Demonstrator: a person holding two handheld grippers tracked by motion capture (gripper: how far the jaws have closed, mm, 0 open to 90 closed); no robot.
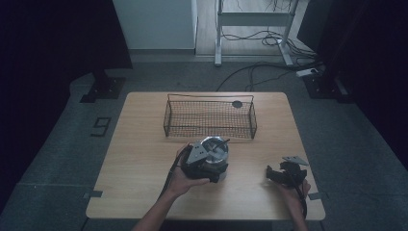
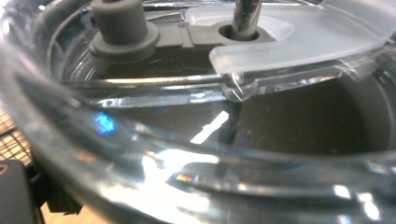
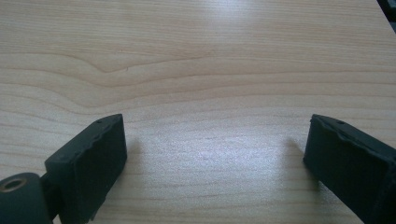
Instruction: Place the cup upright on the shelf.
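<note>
A round clear container with a grey hub and a metal rod in its lid stands on the wooden table in front of the wire basket. My left gripper is pressed onto its near side. In the left gripper view the clear rim, the grey hub and the rod sit very close, and the rim appears held between the jaws. My right gripper rests low over the table at the right, and in its own view this gripper is open over bare wood.
The empty basket has a thin handle bar along its far rim. A small dark disc lies on the table behind it. Desk legs and cables are on the floor beyond the table.
</note>
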